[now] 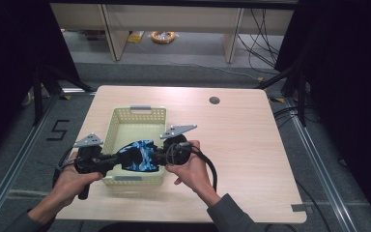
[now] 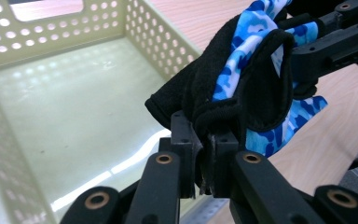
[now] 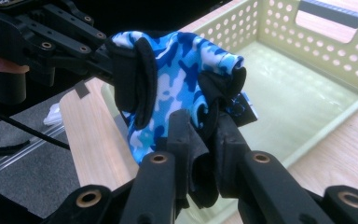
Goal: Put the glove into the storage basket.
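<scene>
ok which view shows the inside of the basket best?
Left gripper view: the basket floor and perforated walls show broadly. The right gripper view shows its far corner and handle behind the glove; the high view shows it whole but small, partly covered.

Two bare hands enter from the bottom of the high view, the right hand [image 1: 189, 166] with a grey sleeve [image 1: 228, 212] at lower right. Each holds a black two-jaw gripper: the left gripper [image 1: 110, 161] and right gripper [image 1: 160, 155] each carry a grey three-cornered plate [image 1: 88, 140] on top, brass-coloured pivot pins [image 2: 163, 159], and a black cable [image 1: 211, 170].
</scene>
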`<state>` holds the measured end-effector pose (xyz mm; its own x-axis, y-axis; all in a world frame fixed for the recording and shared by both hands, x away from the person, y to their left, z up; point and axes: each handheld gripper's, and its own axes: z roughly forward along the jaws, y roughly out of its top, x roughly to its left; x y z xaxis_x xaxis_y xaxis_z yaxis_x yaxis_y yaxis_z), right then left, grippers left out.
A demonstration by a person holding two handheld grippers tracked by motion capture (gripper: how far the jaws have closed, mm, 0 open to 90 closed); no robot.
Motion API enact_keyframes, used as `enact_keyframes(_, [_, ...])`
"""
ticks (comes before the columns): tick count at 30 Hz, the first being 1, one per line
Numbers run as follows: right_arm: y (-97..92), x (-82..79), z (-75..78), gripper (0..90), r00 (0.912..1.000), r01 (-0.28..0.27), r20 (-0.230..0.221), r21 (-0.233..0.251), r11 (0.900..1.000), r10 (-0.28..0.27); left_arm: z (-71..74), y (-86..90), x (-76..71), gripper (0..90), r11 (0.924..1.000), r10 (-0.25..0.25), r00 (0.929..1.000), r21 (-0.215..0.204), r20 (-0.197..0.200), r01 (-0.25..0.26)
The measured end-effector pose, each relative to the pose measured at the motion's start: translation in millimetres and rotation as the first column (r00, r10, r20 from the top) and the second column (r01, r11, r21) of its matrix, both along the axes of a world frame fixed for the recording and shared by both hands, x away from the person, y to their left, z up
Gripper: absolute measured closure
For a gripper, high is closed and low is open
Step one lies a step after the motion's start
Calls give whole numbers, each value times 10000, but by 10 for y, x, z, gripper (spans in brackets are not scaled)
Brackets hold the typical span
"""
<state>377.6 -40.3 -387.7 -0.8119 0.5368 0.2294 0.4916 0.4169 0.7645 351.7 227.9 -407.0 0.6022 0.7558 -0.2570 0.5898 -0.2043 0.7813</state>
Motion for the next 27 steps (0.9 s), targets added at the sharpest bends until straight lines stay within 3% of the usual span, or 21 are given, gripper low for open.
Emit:
enact_keyframes(3, [82, 55, -46, 797, 10000, -58, -59, -136, 9999, 58, -44, 50, 43, 834, 9997, 132, 9998, 197, -136, -130])
enact_keyframes(16, [305, 181, -297, 802, 9985, -112, -547, -640, 9979, 77, -213, 161, 114, 837, 9992, 332, 9976, 229, -609, -319])
enact_keyframes(19, [320, 190, -296, 803, 9986, -145, -515, -554, 9984, 116, -207, 195, 119, 836, 9991, 288, 9973, 328, -677, -266])
enact_keyframes(20, [335, 197, -291, 804, 9964, -125, -846, -377, 9992, 93, -197, 210, 115, 835, 9990, 429, 9968, 181, -669, -418])
enact_keyframes(27, [418, 235, -293, 804, 9939, -255, -1071, 60, 9997, 260, -108, 298, 87, 831, 9980, 592, 9970, 232, -502, -581])
